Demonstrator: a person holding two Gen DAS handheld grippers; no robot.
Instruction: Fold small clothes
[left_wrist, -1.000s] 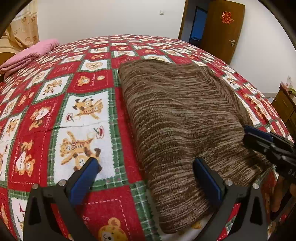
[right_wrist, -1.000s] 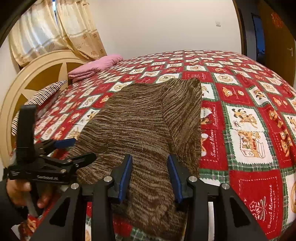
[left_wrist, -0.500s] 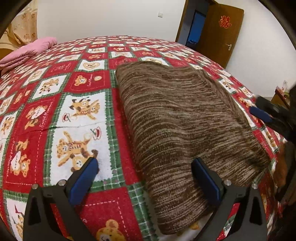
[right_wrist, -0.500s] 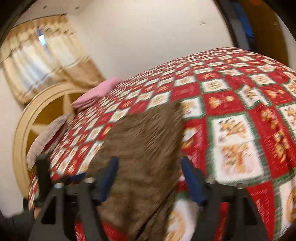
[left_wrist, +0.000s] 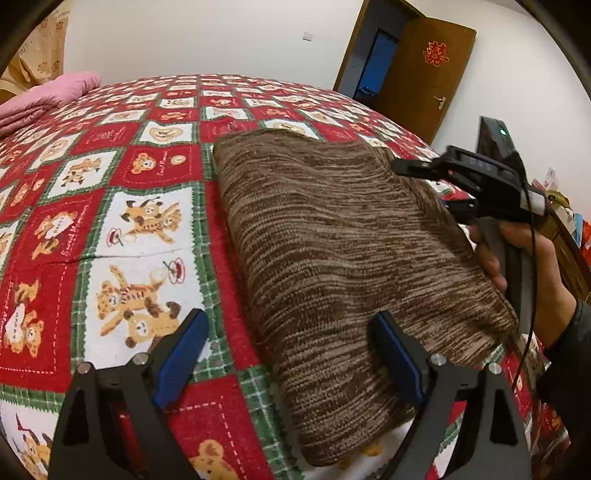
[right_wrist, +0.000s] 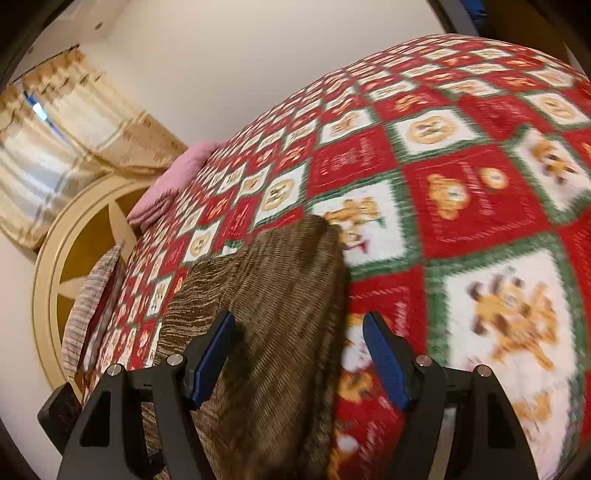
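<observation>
A brown knitted garment (left_wrist: 343, 258) lies folded into a long rectangle on the bed. My left gripper (left_wrist: 291, 354) is open and empty, low over the garment's near left edge. My right gripper (right_wrist: 299, 350) is open and empty, raised over the garment's (right_wrist: 273, 295) right edge. In the left wrist view the right gripper (left_wrist: 436, 184) is held in a hand above the garment's far right side.
The bed has a red, green and white bear-print quilt (left_wrist: 110, 221). A folded pink blanket (left_wrist: 44, 96) lies at the far left. A round cream headboard (right_wrist: 74, 240) and striped pillow (right_wrist: 88, 310) are beside the bed. A brown door (left_wrist: 424, 66) stands behind.
My right gripper opened wider, let go of the garment's near edge, and lifted and moved toward the garment's far right side. My left gripper stayed open and barely moved.
</observation>
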